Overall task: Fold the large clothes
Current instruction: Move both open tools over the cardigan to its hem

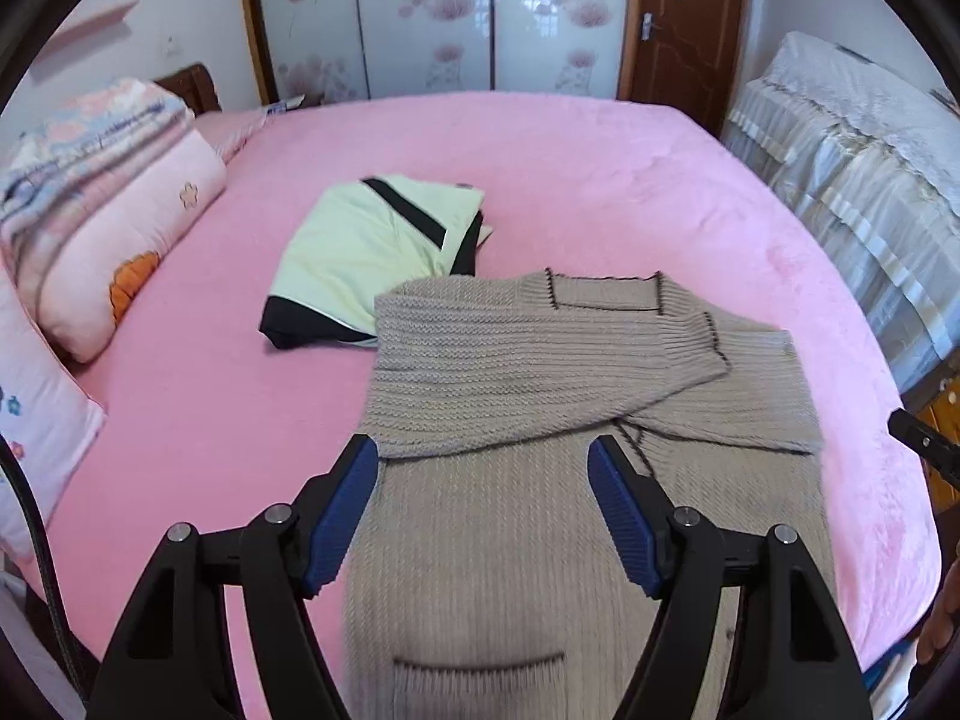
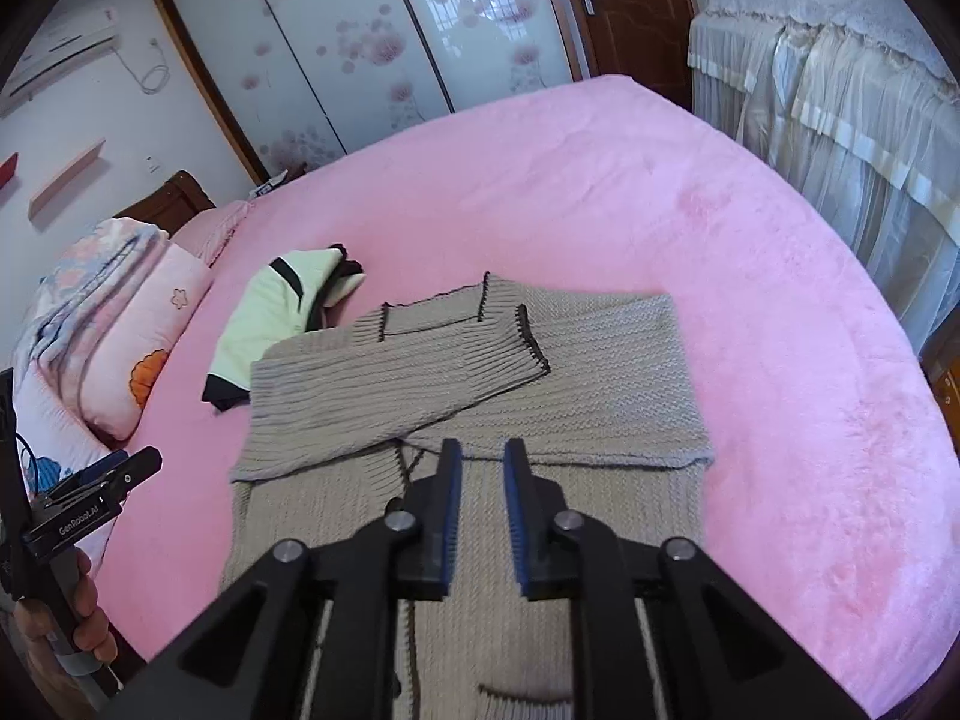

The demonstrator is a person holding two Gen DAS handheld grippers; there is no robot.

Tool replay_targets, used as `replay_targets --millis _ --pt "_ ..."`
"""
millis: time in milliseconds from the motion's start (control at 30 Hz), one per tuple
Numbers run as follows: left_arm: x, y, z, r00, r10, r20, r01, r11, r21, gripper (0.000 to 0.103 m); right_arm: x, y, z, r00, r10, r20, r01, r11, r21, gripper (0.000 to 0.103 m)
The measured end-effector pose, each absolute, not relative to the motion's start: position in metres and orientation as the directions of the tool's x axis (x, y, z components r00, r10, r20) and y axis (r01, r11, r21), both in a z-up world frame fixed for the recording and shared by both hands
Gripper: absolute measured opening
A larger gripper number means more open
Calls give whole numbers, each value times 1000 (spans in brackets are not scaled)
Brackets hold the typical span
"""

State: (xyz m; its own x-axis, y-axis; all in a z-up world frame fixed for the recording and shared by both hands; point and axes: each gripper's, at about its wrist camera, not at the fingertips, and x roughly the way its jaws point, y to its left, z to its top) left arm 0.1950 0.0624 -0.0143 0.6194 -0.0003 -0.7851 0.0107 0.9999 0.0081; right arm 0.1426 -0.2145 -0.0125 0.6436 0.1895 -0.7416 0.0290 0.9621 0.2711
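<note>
On a wide bed covered with a pink plush sheet lies a beige knit cardigan, spread lengthwise toward the viewer, with dark trim along its edges and a pocket near the bottom hem. Both sleeves are folded inward across the chest: 1 sleeve crosses on top, its ribbed cuff ending near the neckline, and the other lies underneath it.

Above the lower body of the cardigan, the left gripper hangs with its 2 blue-padded fingers spread wide, holding nothing. The right gripper hovers over the middle of the cardigan, near where the sleeves cross; its fingers stand a narrow gap apart, with nothing between them.

Just beyond the cardigan, toward the headboard side, sits a folded pale green and black garment, its near edge tucked slightly under the cardigan's shoulder. A rolled floral quilt rests along the left edge of the bed. Behind the bed stand sliding wardrobe doors printed with pink flowers, and a brown wooden door beside them.
</note>
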Motion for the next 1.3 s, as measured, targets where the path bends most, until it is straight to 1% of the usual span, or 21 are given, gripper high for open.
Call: replay_targets --millis 133,367,600,733,833,900,967,1000,1167,1267,1300 --pt "158 57 12 645 7 -765 24 999 29 71 110 -212 12 669 180 -721 0 970 243 19" --pt "93 48 44 686 -27 -727 61 998 20 71 59 -212 41 716 167 -677 -31 977 209 19" --pt "50 44 54 700 -84 -709 86 996 -33 72 20 -206 51 740 162 -653 -63 983 173 19" --pt "31 46 53 705 -79 -705 83 996 -30 72 2 -201 54 754 149 -639 -58 985 161 19" --pt "21 49 49 707 -78 -703 83 996 -27 72 -9 -196 53 741 138 -657 -57 988 143 19" --pt "16 52 46 714 -68 -697 76 997 -19 73 -19 -192 52 752 147 -642 -77 988 136 23" --pt "7 54 40 722 -60 -690 72 997 -12 76 -31 -187 50 771 141 -622 -81 989 123 38" --pt "3 55 38 725 -61 -686 73 997 -11 78 -36 -186 50 781 141 -608 -85 989 121 39" --pt "-16 65 15 727 -76 -682 81 996 -25 79 -65 -185 38 821 190 -539 -121 980 161 40" --pt "-28 77 -10 717 -101 -690 81 995 -62 79 -74 -186 23 828 180 -531 -120 982 147 43" --pt "-32 79 -18 712 -105 -694 80 994 -68 79 -76 -186 17 827 169 -537 -115 984 133 45"
